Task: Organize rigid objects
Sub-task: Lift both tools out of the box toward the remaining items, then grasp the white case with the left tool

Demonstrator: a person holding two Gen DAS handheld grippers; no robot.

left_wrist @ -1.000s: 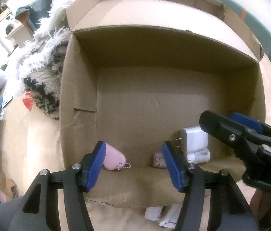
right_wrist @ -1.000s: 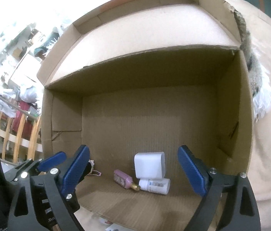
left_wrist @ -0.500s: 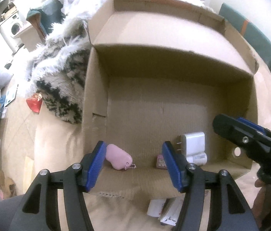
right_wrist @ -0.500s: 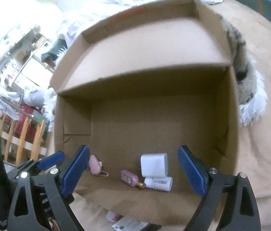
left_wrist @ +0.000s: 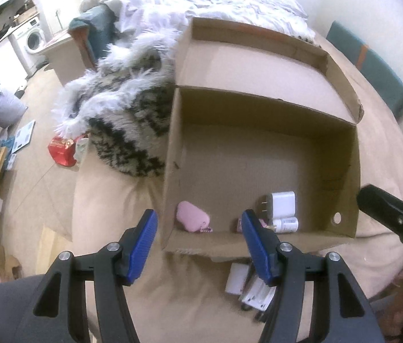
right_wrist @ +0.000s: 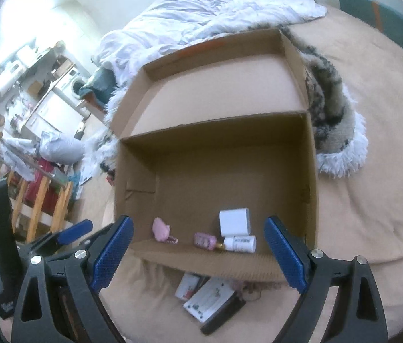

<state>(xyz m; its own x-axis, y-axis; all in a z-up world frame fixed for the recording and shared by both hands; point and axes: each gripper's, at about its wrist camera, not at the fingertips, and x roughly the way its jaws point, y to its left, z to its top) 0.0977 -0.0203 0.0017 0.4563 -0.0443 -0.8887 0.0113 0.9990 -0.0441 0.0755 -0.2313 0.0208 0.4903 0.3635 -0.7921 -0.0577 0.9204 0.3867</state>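
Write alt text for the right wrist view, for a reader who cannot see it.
An open cardboard box sits on a beige bed, holding a white charger, a small white bottle, a pink bottle and a pink keyring along its near wall. The right claw hangs open and empty above; cards lie outside the box.

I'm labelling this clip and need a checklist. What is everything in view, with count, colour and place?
cardboard box: 1, brown, open, on the beige bed.
pink pouch: 1, pink, in the box by its near wall.
charger plug: 1, white, in the box.
white bottle: 1, lying beside the plug.
pink bottle: 1, lying, cap towards the white bottle.
cards and packets: a few, white and dark, on the bed before the box.
furry blanket: 1, white and black, beside the box.
duvet: 1, white, behind the box.
left hand-held gripper: open, empty.
right hand-held gripper: open, empty.
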